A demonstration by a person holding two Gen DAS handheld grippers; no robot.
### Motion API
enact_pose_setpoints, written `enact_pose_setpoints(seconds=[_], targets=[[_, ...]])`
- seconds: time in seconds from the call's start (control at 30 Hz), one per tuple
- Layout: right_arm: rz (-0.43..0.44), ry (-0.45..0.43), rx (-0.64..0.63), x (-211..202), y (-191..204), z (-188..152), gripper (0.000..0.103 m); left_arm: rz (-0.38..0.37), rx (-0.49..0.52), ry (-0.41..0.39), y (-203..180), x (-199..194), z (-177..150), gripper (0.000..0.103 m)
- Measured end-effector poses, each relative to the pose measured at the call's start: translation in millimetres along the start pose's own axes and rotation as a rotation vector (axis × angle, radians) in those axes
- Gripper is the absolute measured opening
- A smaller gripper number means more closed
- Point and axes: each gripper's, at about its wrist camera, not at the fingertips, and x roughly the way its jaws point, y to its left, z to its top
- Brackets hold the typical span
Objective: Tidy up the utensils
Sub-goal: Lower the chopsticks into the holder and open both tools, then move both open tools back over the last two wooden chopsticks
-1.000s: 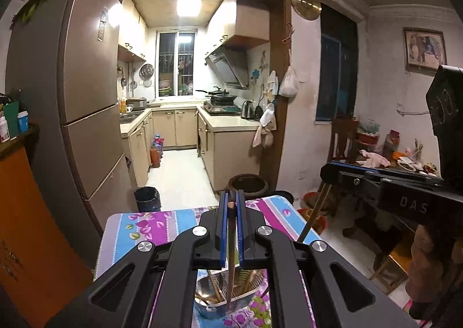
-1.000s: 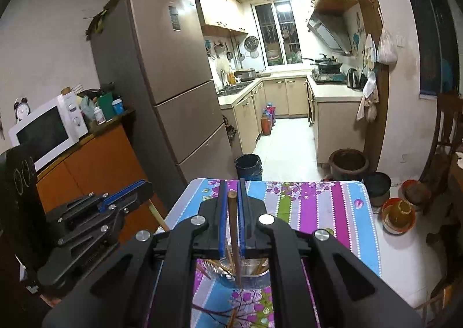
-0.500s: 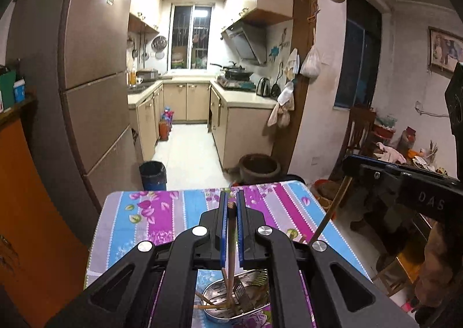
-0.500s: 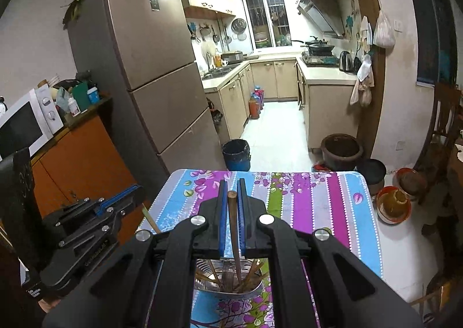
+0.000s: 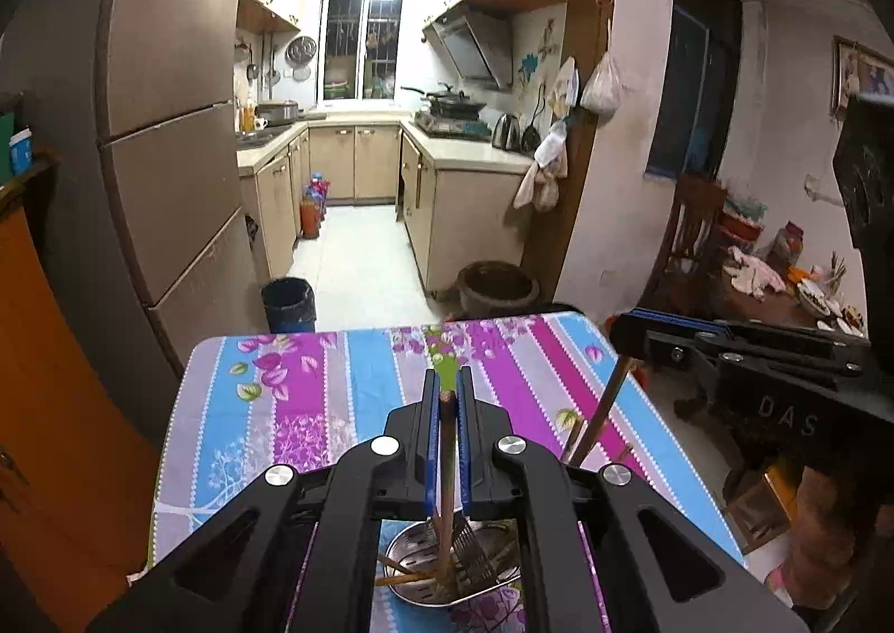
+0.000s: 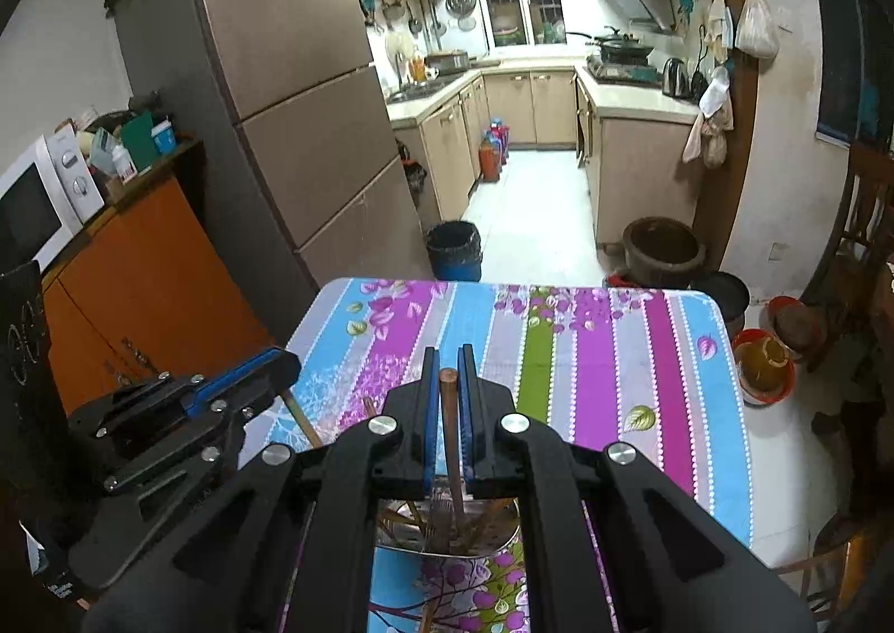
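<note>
Both grippers lowered: left gripper [image 5: 445, 398] and right gripper [image 6: 448, 373] each clamp a chopstick [image 5: 446, 476] over holder [image 5: 416, 543], lower centre; insertion imminent.

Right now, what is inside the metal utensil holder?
The metal utensil holder holds several wooden chopsticks and a slotted metal utensil. The left tongs grip one chopstick standing in it. The tongs' frame hides its near side and bottom.
</note>
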Motion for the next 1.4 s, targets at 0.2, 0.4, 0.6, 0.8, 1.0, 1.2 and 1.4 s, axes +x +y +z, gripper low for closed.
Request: enact_pose_setpoints(seconds=[0.2,0.4,0.6,0.8,1.0,1.2,1.4], targets=[[-0.021,0.004,0.006,8,0,-1,0.025,0.015,-0.005,0.002,3,6,-1,0.011],[-0.027,-0.014,0.009,5,-4,0,0.027,0.042,0.025,-0.022,2,2,-2,0.025],[-0.025,-0.018,0.010,1,-7,-1,0.027,0.053,0.024,-0.037,2,-7,-7,0.025],[-0.007,-0.015,-0.004,-13,-12,-22,0.027,0.067,0.055,-0.065,-8,-38,-39,0.026],[0.036,0.009,-0.055,-27,-16,-84,0.027,0.011,0.112,-0.041,-13,-72,-115,0.033],[0.120,0.060,-0.110,-39,-11,-175,0.027,-0.048,0.174,0.029,-24,-90,-210,0.033],[0.136,0.071,-0.139,-49,-7,-273,0.027,-0.051,0.270,0.081,-46,-98,-306,0.033]])
